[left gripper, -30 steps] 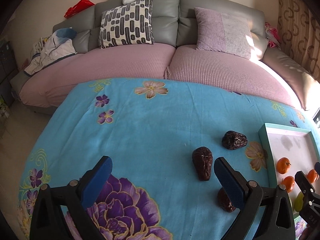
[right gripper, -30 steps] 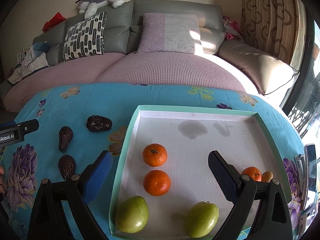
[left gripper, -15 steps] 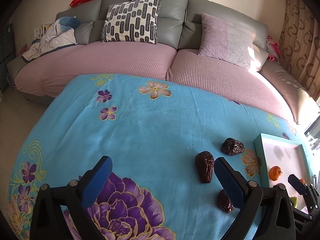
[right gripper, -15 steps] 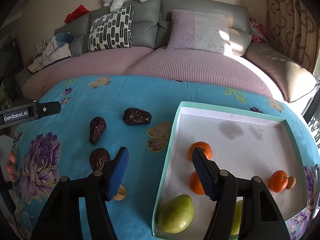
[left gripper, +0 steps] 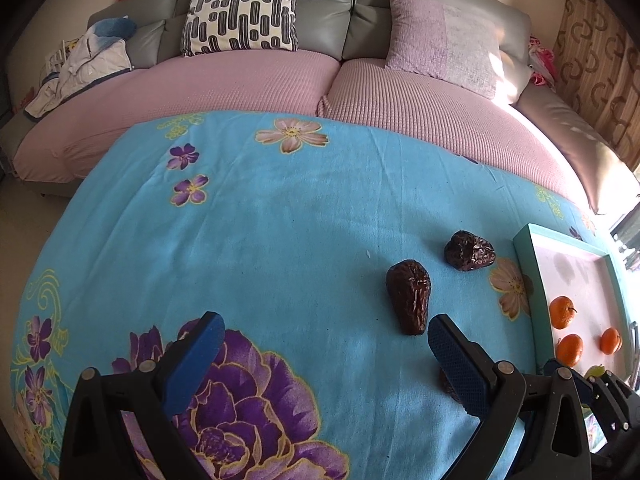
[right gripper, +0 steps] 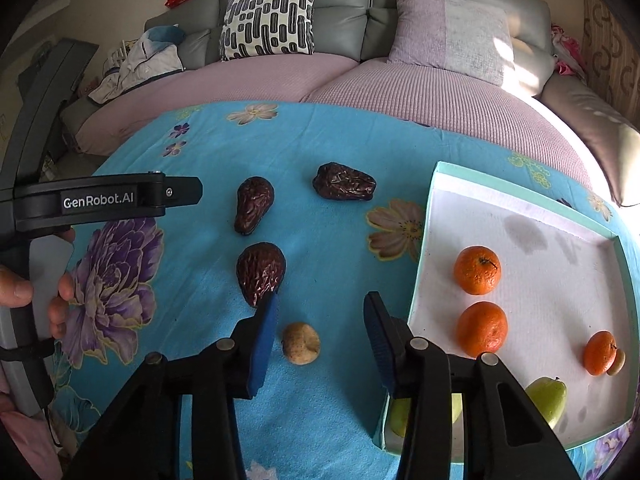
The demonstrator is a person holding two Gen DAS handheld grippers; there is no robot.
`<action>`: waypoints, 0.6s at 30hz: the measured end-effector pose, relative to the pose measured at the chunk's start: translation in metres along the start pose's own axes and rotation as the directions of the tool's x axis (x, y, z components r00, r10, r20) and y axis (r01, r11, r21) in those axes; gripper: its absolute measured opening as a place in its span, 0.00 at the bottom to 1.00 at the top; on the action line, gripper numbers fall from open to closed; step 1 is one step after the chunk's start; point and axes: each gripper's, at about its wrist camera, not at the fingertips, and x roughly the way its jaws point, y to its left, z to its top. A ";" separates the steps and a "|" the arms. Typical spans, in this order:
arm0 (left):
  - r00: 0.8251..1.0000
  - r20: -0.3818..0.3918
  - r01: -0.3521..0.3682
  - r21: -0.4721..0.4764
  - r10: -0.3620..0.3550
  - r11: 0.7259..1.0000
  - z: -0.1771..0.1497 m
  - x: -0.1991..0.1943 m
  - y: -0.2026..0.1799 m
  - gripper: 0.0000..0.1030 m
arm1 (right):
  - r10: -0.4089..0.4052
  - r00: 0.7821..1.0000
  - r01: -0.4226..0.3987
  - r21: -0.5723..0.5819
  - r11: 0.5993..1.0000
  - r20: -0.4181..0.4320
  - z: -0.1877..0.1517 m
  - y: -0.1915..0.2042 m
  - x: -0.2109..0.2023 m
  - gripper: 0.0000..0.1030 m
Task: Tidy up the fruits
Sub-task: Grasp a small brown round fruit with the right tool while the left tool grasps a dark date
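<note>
**Right gripper straddling the tan fruit, left gripper idle over the cloth**

Left hand (right gripper: 36,292) at the far left edge of the right wrist view, wrapped around the left gripper's handle. Left gripper (left gripper: 320,344) hangs over the blue floral tablecloth (left gripper: 260,240), fingers wide apart, nothing between them.

Three dark wrinkled fruits on the cloth, all outside the tray: pear-shaped one (right gripper: 255,205) furthest left, a second one (right gripper: 261,272) just below it, an oblong one (right gripper: 345,187) to the right, nearer the tray. The lower one sits right at the tip of the right gripper's left finger; can't tell if they touch.

Right gripper (right gripper: 320,316) fingers apart, partly closed in. Small tan round fruit (right gripper: 301,343) lies on the cloth between the blue pads, not touching either.

Teal-rimmed tray (right gripper: 424,240) to the right, white floor. Inside: two oranges (right gripper: 477,270) (right gripper: 482,327) stacked near the left wall, a smaller orange (right gripper: 599,353) further right with a small tan fruit (right gripper: 617,361) touching it, and two green fruits (right gripper: 550,398) along the near edge, the left one mostly hidden behind the right gripper.
</note>
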 end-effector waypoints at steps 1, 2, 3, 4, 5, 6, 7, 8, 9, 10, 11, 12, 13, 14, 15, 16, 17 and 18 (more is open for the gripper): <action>1.000 -0.004 -0.002 -0.002 0.002 1.000 0.000 0.001 0.001 1.00 | 0.002 1.000 -0.002 0.000 1.000 -0.011 -0.001 0.001 0.002 0.44; 1.000 -0.007 -0.004 -0.003 0.004 1.000 0.000 0.002 0.001 1.00 | 0.009 1.000 -0.009 0.000 1.000 -0.021 -0.002 0.001 0.005 0.44; 1.000 -0.008 -0.005 -0.003 0.005 1.000 0.000 0.002 0.001 1.00 | 0.014 0.999 -0.014 -0.002 1.000 -0.032 -0.003 0.001 0.007 0.43; 1.000 -0.008 -0.006 -0.003 0.006 1.000 -0.001 0.002 0.001 1.00 | 0.015 0.999 -0.015 -0.005 1.000 -0.042 -0.004 0.002 0.009 0.43; 1.000 -0.010 -0.007 -0.003 0.007 1.000 -0.001 0.003 0.001 1.00 | 0.016 0.999 -0.016 -0.010 1.000 -0.049 -0.005 0.002 0.010 0.42; 1.000 -0.012 -0.007 -0.002 0.007 1.000 -0.001 0.003 0.001 1.00 | 0.018 0.998 -0.019 -0.013 1.000 -0.055 -0.006 0.002 0.011 0.40; 1.000 -0.014 -0.007 -0.001 0.007 1.000 -0.001 0.004 0.001 1.00 | 0.021 0.998 -0.022 -0.016 1.000 -0.062 -0.007 0.002 0.012 0.39; 1.000 -0.016 -0.007 0.001 0.007 1.000 -0.001 0.004 0.001 1.00 | 0.021 0.997 -0.022 -0.018 1.000 -0.069 -0.008 0.003 0.013 0.37; 1.000 -0.018 -0.007 0.003 0.007 1.000 -0.001 0.005 0.000 1.00 | 0.021 0.997 -0.022 -0.019 1.000 -0.076 -0.009 0.003 0.014 0.34; 1.000 -0.019 -0.006 0.004 0.006 1.000 -0.002 0.005 -0.001 1.00 | 0.020 0.996 -0.022 -0.019 1.000 -0.081 -0.009 0.003 0.015 0.33; 1.000 -0.020 -0.005 0.006 0.005 1.000 -0.002 0.005 -0.001 1.00 | 0.024 0.996 -0.026 -0.021 0.999 -0.087 -0.010 0.004 0.016 0.30; 1.000 -0.021 -0.004 0.007 0.004 1.000 -0.002 0.006 -0.001 1.00 | 0.029 0.996 -0.031 -0.024 0.999 -0.090 -0.010 0.004 0.017 0.28; 1.000 -0.022 -0.003 0.008 0.003 1.000 -0.002 0.006 -0.001 1.00 | 0.030 0.995 -0.033 -0.028 0.999 -0.091 -0.010 0.005 0.017 0.28; 1.000 -0.022 -0.003 0.008 0.003 1.000 -0.002 0.007 -0.002 1.00 | 0.032 0.995 -0.035 -0.030 0.999 -0.092 -0.011 0.006 0.017 0.28; 1.000 -0.023 -0.003 0.009 0.004 1.000 -0.002 0.007 -0.002 1.00 | 0.037 0.995 -0.040 -0.030 0.999 -0.093 -0.011 0.006 0.017 0.26; 1.000 -0.023 -0.004 0.010 0.004 1.000 -0.002 0.008 -0.002 1.00 | 0.043 0.995 -0.045 -0.029 0.999 -0.093 -0.011 0.006 0.017 0.24; 1.000 -0.024 -0.004 0.012 0.005 1.000 -0.002 0.008 -0.002 1.00 | 0.044 0.995 -0.046 -0.026 0.999 -0.091 -0.011 0.006 0.016 0.23; 1.000 -0.024 -0.005 0.014 0.005 1.000 -0.002 0.009 -0.003 1.00 | 0.045 0.995 -0.047 -0.021 0.999 -0.087 -0.010 0.005 0.016 0.23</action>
